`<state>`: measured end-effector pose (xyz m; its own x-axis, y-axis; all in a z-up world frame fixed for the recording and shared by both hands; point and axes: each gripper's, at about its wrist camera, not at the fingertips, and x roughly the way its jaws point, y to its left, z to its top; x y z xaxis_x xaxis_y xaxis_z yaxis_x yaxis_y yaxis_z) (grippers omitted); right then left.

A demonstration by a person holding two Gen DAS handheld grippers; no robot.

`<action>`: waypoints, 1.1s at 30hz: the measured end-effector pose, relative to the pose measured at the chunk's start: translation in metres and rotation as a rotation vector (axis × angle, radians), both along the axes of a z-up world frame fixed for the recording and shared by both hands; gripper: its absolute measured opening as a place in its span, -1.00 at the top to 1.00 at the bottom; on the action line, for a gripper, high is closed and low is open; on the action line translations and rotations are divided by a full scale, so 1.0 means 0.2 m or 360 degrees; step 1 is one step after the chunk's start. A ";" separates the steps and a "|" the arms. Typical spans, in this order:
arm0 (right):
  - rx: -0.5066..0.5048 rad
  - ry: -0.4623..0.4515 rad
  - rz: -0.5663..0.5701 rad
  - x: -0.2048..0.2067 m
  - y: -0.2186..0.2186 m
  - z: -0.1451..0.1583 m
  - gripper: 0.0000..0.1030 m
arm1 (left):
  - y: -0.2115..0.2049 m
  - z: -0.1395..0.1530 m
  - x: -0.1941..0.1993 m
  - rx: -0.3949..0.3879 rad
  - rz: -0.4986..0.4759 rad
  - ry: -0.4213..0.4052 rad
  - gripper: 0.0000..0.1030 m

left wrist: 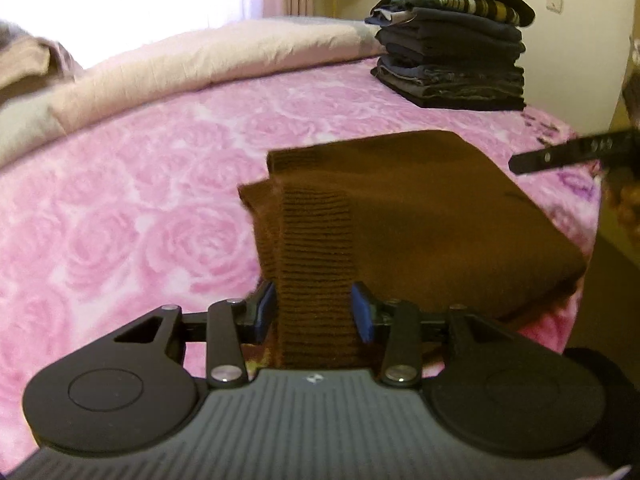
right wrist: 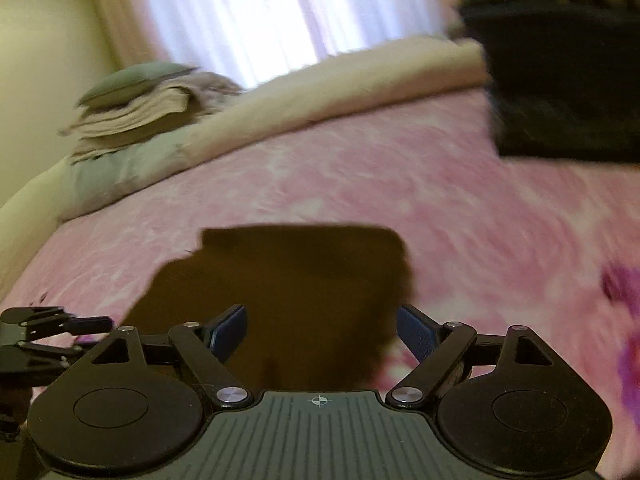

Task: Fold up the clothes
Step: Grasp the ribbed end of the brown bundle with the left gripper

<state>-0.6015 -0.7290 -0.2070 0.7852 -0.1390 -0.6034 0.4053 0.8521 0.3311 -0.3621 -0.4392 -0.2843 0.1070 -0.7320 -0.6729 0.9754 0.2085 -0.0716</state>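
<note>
A brown knit sweater [left wrist: 420, 216] lies folded on the pink rose blanket [left wrist: 140, 200], near the bed's right edge. Its ribbed band [left wrist: 316, 248] runs up between the blue pads of my left gripper [left wrist: 313, 300], which is shut on it. In the right wrist view the same sweater [right wrist: 280, 280] is a blurred dark patch just ahead of my right gripper [right wrist: 320, 328], whose jaws stand wide open with nothing pressed between them. One finger of the right gripper [left wrist: 560, 156] shows at the right edge of the left wrist view. The left gripper [right wrist: 60, 328] appears low at the left of the right wrist view.
A tall stack of dark folded clothes [left wrist: 452, 40] stands at the bed's far right, large and blurred at top right in the right wrist view [right wrist: 560, 80]. A rolled cream duvet [left wrist: 200, 64] lines the far side. Beige linens and a pillow [right wrist: 132, 108] lie far left.
</note>
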 end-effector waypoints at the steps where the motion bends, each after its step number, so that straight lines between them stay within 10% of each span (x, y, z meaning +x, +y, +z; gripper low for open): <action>1: 0.0026 -0.0006 -0.0033 0.00 -0.03 -0.01 -0.64 | -0.01 -0.01 0.01 0.0008 0.0003 0.0027 0.51; 5: 0.0138 -0.0031 -0.0115 0.07 -0.20 -0.07 -0.58 | 0.01 -0.04 0.00 0.0002 0.0013 0.0066 0.79; 6: 0.0163 -0.0018 -0.0107 0.11 -0.25 -0.09 -0.07 | 0.02 -0.04 -0.01 -0.0002 0.0021 0.0065 0.81; 8: 0.0196 0.0020 -0.0106 0.20 -0.31 -0.13 0.25 | 0.05 -0.02 -0.03 0.0000 0.0034 0.0029 0.85; 23: -0.0590 0.0143 0.0155 0.21 0.06 0.00 0.23 | 0.12 -0.05 -0.04 -0.0038 0.0191 0.0093 0.85; 28: -0.0490 -0.0012 0.0246 -0.03 0.38 0.02 0.23 | 0.09 -0.05 -0.02 -0.0025 0.0201 0.0123 0.83; 33: -0.0529 0.0134 0.0312 -0.17 0.59 -0.14 0.23 | 0.09 -0.01 0.00 -0.0026 0.0186 0.0121 0.59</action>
<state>-0.6362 -0.6117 -0.2344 0.7658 -0.1902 -0.6143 0.2384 0.9712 -0.0035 -0.3619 -0.4202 -0.2867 0.1414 -0.7284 -0.6704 0.9361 0.3187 -0.1489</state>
